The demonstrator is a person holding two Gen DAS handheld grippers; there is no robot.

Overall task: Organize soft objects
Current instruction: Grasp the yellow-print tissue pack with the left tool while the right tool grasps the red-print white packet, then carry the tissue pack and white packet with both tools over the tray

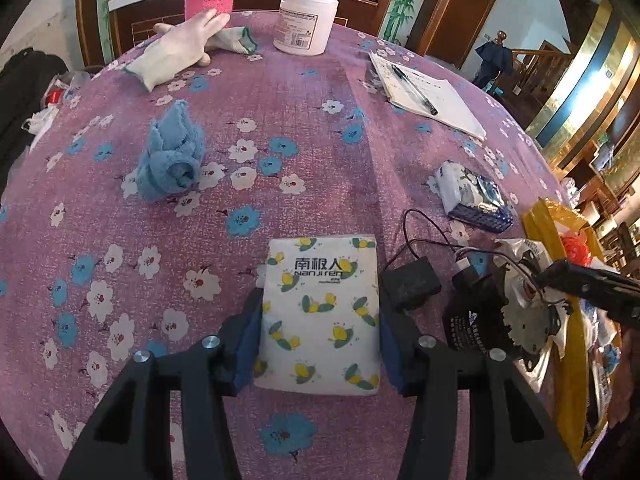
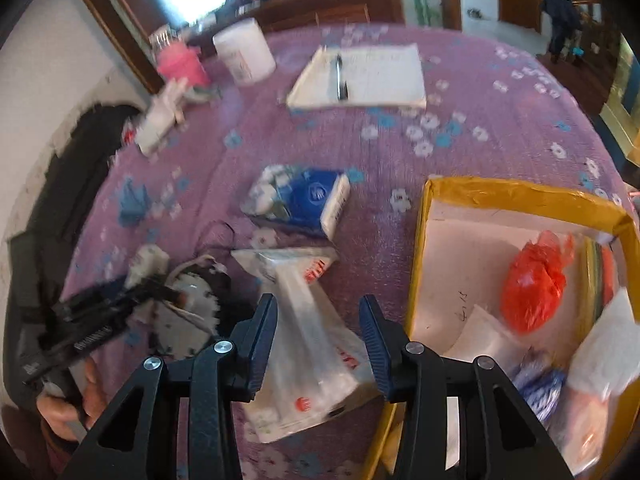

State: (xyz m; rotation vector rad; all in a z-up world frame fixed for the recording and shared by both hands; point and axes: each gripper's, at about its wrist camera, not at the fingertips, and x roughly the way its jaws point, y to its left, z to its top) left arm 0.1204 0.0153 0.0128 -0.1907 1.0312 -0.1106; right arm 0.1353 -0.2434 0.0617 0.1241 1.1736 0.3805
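Left gripper [image 1: 320, 320] clamps the tissue pack [image 1: 320, 316].
Right gripper [image 2: 316, 344] half open astride a plastic bag [image 2: 308, 344]; contact unclear.

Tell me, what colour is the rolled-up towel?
Light blue. The towel shows best in the left wrist view.

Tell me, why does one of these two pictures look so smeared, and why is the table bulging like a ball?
Left wrist view: sharp, the print on the tissue pack reads clearly. Right wrist view: streaked by motion blur, the notepad and white jar smeared. Both views: a fisheye lens bows the purple tablecloth and darkens the corners.
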